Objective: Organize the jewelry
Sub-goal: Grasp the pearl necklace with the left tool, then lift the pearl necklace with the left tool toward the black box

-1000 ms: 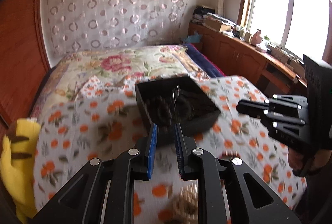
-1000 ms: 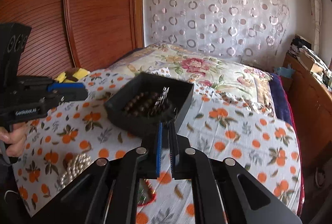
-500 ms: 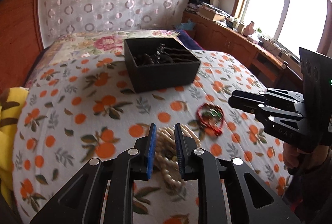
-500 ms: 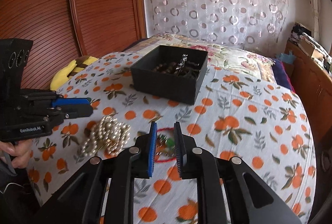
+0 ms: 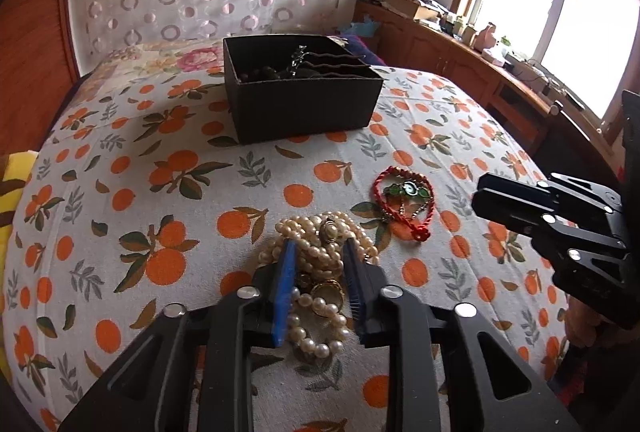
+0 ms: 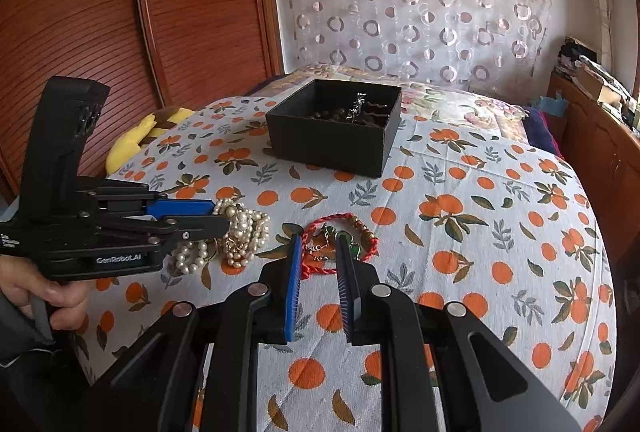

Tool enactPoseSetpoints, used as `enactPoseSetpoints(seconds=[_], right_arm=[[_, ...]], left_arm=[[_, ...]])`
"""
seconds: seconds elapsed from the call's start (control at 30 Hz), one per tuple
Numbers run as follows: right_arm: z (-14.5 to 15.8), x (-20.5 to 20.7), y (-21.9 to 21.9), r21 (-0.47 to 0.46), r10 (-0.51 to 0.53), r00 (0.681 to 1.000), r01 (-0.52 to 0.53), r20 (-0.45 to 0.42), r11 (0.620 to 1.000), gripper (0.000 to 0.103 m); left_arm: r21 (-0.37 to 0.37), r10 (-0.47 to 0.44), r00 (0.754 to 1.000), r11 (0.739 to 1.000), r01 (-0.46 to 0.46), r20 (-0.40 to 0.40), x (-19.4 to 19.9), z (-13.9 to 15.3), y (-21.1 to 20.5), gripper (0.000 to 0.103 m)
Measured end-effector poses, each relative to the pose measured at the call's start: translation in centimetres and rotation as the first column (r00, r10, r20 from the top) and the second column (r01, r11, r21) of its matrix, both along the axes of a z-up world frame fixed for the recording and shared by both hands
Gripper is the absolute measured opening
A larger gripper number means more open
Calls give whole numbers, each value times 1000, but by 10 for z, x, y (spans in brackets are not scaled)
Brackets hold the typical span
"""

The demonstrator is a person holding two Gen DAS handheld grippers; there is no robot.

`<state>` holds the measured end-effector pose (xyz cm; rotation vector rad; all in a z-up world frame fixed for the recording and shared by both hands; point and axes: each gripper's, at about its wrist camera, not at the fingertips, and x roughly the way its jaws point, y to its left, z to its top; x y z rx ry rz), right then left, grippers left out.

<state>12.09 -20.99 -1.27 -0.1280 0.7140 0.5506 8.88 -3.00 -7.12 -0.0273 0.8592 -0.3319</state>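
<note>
Jewelry lot on orange-print bedspread (image 5: 168, 200); two hand-held grippers above.

Left gripper (image 5: 318, 252): jaws have just been closing, narrow, straddling the pearl necklace heap (image 5: 320, 244); whether the pads press the pearls cannot be told. Right gripper (image 6: 318, 248): jaws narrow, red cord bracelet (image 6: 340, 236) lying beyond the tips, ungripped. Black box (image 5: 300, 100), beads inside, stands farther back, well apart from both pieces.

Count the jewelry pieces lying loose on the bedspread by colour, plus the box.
Cream pearl strands: 1 pile
Red cord bracelet: 1
Black box: 1
Total: 3
</note>
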Motion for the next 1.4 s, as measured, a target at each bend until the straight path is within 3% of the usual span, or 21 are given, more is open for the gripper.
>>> enactPoseSetpoints(seconds=[0.17,0.37,0.6,0.8,1.07,1.4], right_arm=[[-3,-1,-1,7,-2,1000,2,-8,1000,19],[-7,-3,11,-2,27,1000,-27,-15,1000,19],[-4,-3,28,-2,65,998,-65,-22,998,19],[-9,-5,52,-2,130,990,-130,-47,991,19],[-23,-11,88,-23,227,967,-231,-111,973,19],[-34,-6,96,-122,190,971,-208,-145,970,19]], left_arm=[[-4,7,1000,1000,-7,30,-3,9,7,5],[-59,49,989,997,-41,141,-15,56,31,4],[-72,86,963,995,-69,254,-26,105,50,5],[-75,129,941,991,-110,314,-36,126,67,5],[-73,160,931,987,-144,328,-49,124,84,5],[-95,177,939,983,-156,294,-50,108,93,5]])
